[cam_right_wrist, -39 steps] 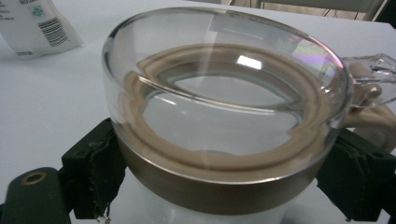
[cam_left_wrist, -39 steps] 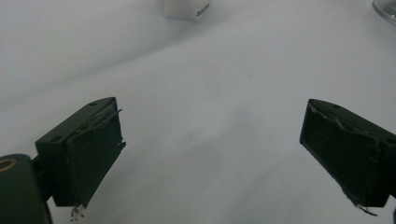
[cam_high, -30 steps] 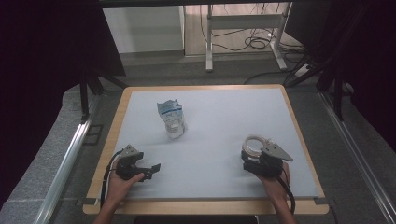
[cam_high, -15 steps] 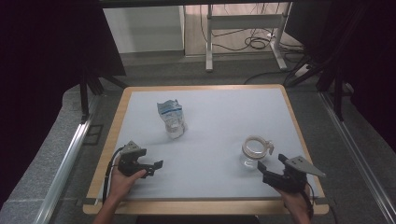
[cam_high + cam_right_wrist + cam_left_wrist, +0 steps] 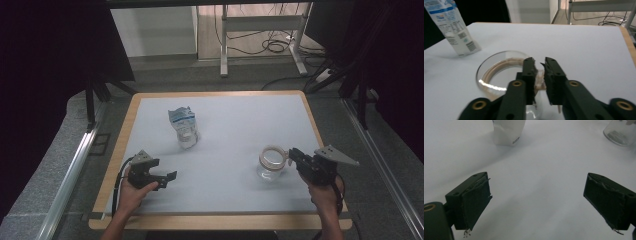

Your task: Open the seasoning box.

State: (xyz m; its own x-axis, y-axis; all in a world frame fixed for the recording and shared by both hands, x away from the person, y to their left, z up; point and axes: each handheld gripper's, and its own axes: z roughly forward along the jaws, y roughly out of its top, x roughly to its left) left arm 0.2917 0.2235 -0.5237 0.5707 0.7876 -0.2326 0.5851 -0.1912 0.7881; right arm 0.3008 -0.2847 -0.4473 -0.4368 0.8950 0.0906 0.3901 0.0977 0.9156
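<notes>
Right gripper (image 5: 292, 154): held at the table's near right; jaws closed on the near rim of the jar (image 5: 272, 163), one jaw inside the mouth and one outside, as the right gripper view (image 5: 539, 65) shows.
Jar: clear glass, upright on the white table (image 5: 235, 125), right of centre; mouth open, with a pale band around the rim. In the left gripper view it sits at the top right corner (image 5: 620, 133).
Left gripper (image 5: 167, 178): near the table's near left edge, jaws spread wide apart with nothing between them (image 5: 536, 202); it appears to hover just above the surface, though contact cannot be judged.
Pouch (image 5: 183, 127): white with blue print, standing crumpled left of centre, well apart from the jar and both grippers; printed label visible in the right gripper view (image 5: 451, 27).
</notes>
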